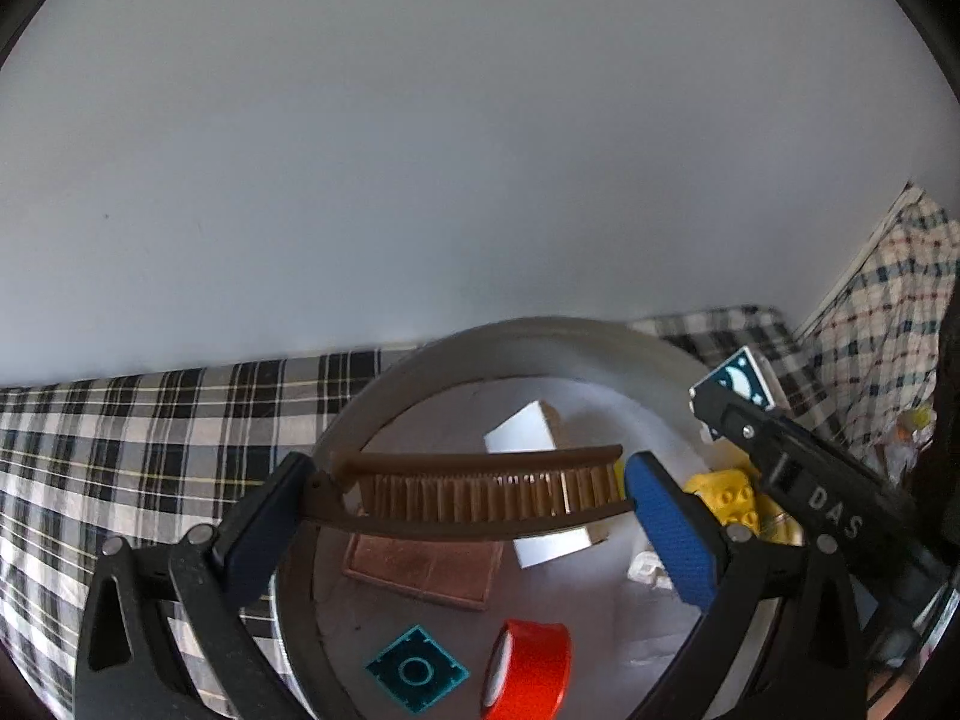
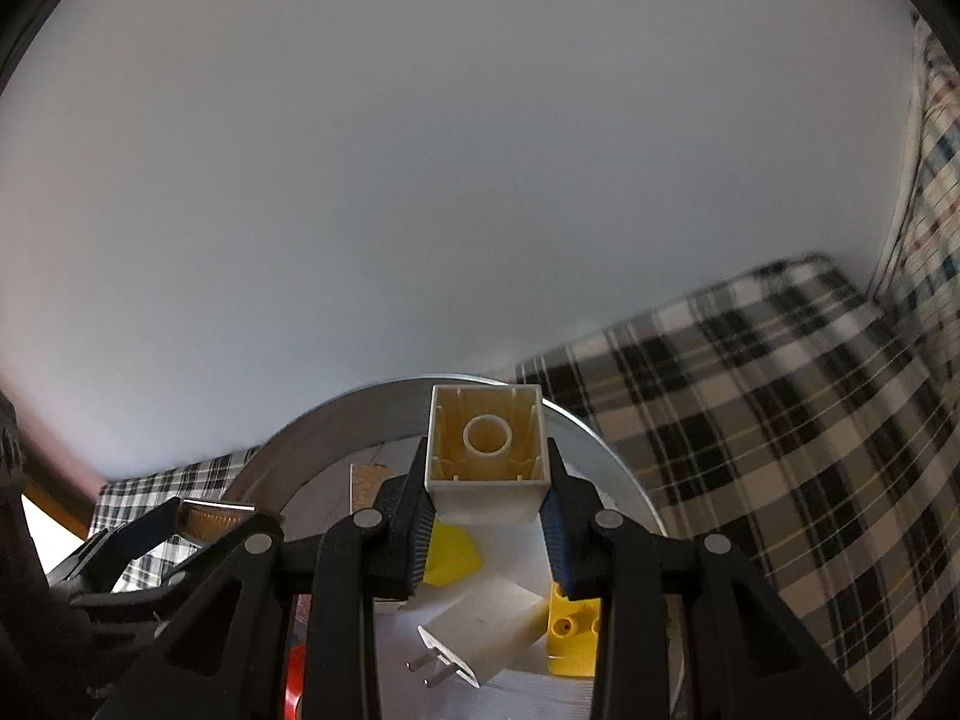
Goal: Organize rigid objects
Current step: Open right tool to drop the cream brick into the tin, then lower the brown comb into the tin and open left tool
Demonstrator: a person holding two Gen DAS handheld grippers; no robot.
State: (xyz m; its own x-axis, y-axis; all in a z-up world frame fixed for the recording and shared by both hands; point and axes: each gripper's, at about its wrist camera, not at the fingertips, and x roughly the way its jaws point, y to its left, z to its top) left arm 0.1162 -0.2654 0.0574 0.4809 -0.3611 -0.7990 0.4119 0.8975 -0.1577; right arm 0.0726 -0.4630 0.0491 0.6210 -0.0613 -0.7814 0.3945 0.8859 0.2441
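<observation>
The only writing you can read is "DAS" in white on the black body of your right tongs [image 1: 744,414], seen from the left wrist. Your left tongs [image 1: 462,504] are clamped on a brown comb [image 1: 480,495], held crosswise above a round metal basin [image 1: 384,384]. Your right tongs are clamped on a cream building block [image 2: 487,462], hollow underside facing the camera, also over the basin. Inside the basin lie a red tape roll [image 1: 531,666], a teal square tile [image 1: 417,669], a brown flat card [image 1: 426,570], a white plug adapter [image 2: 480,630] and yellow building bricks [image 1: 729,501]. The basin sits on a black-and-white checked cloth [image 1: 150,420] before a plain pale wall [image 1: 420,150]. What lies under the cloth is hidden, and the basin's near rim is cut off.
</observation>
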